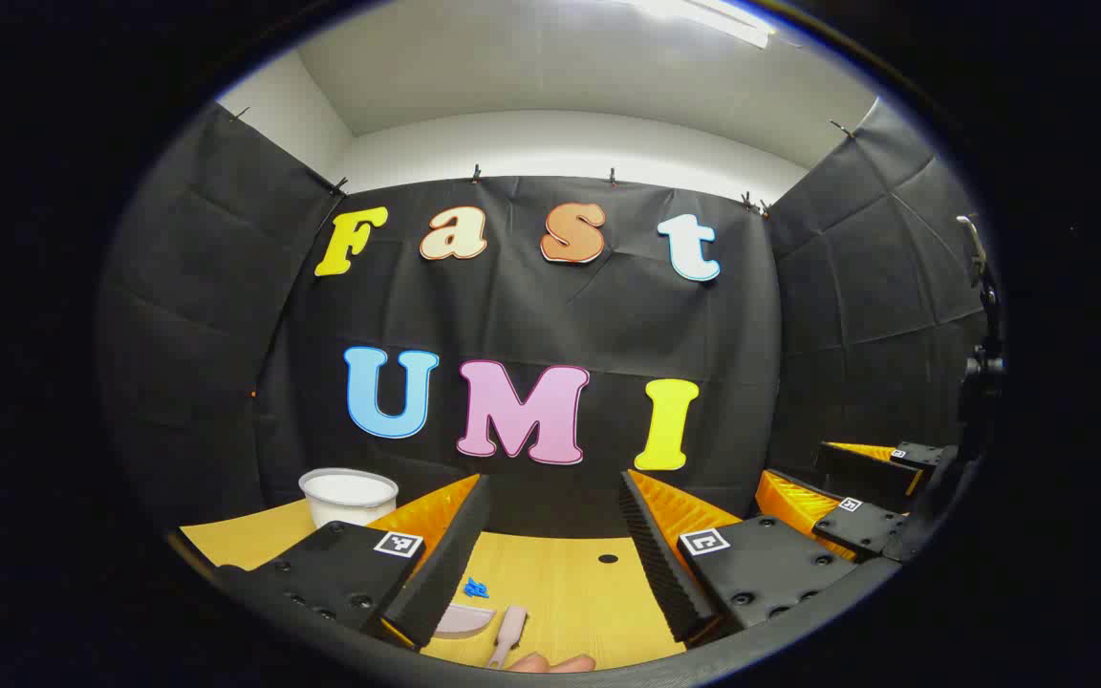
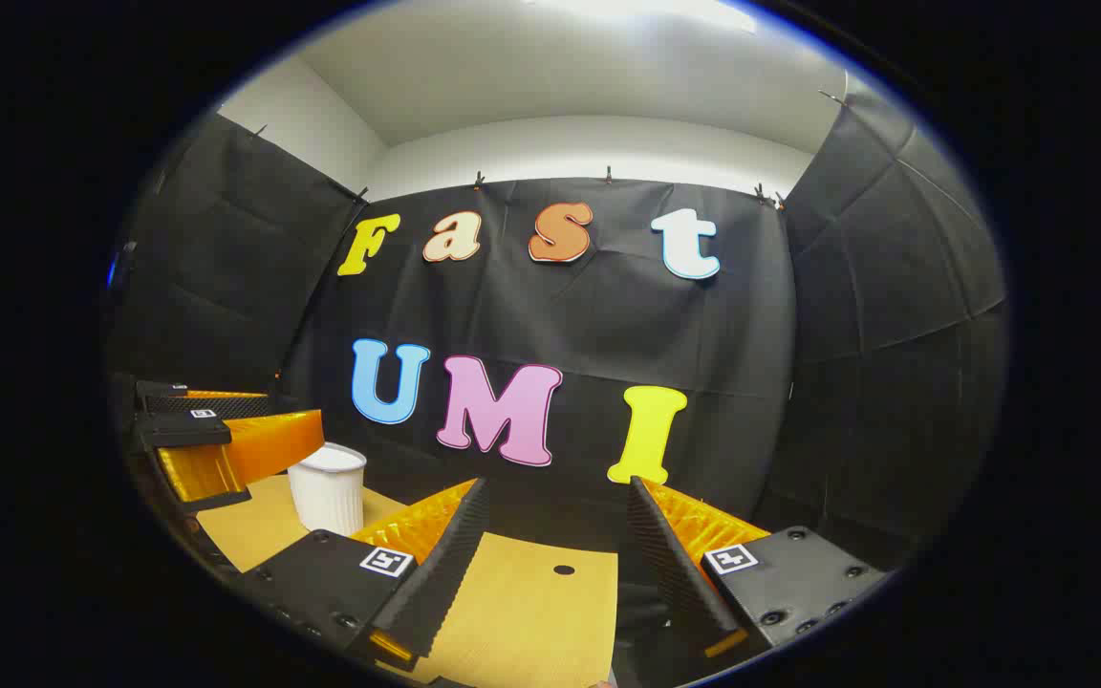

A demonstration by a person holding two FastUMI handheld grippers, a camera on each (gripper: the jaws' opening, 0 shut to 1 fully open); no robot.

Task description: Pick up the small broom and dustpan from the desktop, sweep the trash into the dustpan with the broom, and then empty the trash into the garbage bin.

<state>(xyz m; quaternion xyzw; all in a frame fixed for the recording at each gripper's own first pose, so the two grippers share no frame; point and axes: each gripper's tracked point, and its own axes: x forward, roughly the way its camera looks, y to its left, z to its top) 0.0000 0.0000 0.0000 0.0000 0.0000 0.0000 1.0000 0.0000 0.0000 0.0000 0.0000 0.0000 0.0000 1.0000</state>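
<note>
In the left gripper view, my left gripper (image 1: pixel 554 480) is open above the wooden desktop (image 1: pixel 560 597). Low between its fingers lie a pale dustpan (image 1: pixel 463 621), a small pale pink broom (image 1: pixel 508 634) just right of it, and blue scraps of trash (image 1: pixel 476 588) a little beyond them. A white garbage bin (image 1: pixel 350 495) stands at the back left of the desk. The right gripper (image 1: pixel 828 475) hovers open off to the right. In the right gripper view, my right gripper (image 2: pixel 558 483) is open over bare desktop (image 2: pixel 522 612), with the bin (image 2: pixel 329 487) to its left and the left gripper (image 2: pixel 226 418) beyond that.
A small dark hole (image 1: pixel 608 558) marks the desk near the back wall; the same hole (image 2: pixel 564 569) lies between the right gripper's fingers. Part of a person's hand (image 1: pixel 555 662) peeks in at the bottom edge. Black cloth walls close the booth on three sides.
</note>
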